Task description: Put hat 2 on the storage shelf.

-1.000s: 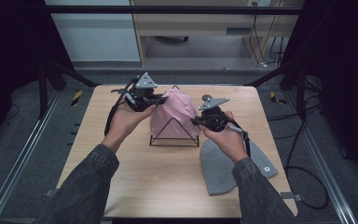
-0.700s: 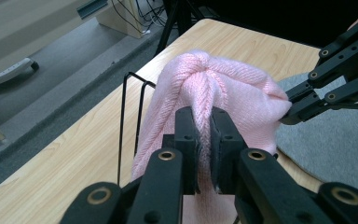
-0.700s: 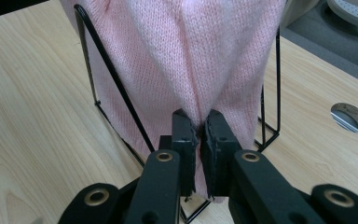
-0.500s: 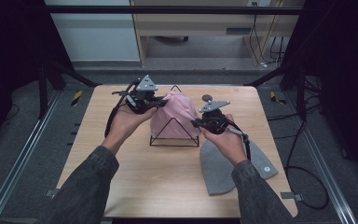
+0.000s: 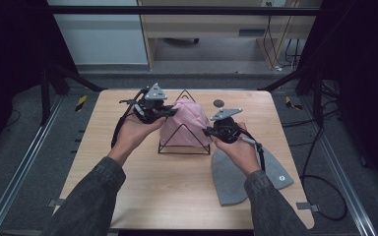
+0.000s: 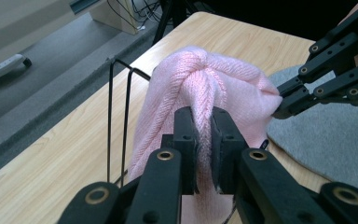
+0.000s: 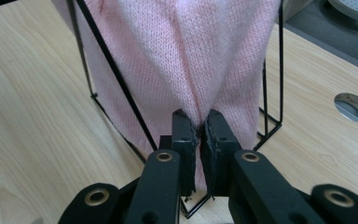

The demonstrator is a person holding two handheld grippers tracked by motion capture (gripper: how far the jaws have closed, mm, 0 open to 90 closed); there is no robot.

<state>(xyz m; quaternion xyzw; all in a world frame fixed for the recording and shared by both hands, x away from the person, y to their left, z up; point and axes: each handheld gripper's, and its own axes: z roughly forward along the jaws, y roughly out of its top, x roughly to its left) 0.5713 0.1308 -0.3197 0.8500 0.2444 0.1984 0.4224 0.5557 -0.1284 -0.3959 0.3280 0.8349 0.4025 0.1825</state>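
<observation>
The high view looks forward and down from above the table (image 5: 177, 196) and well off it, while each gripper view rides close behind its own hand-held gripper, facing the pink hat (image 5: 189, 123) that all three share from opposite sides.

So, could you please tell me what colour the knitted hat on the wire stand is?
Pale pink knitted hat, clearest in the left gripper view.

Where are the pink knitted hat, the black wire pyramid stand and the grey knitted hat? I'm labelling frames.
pink knitted hat (image 5: 189, 123), high view, its side.
black wire pyramid stand (image 5: 183, 153), high view, front base wire.
grey knitted hat (image 5: 236, 182), high view, its middle.
</observation>
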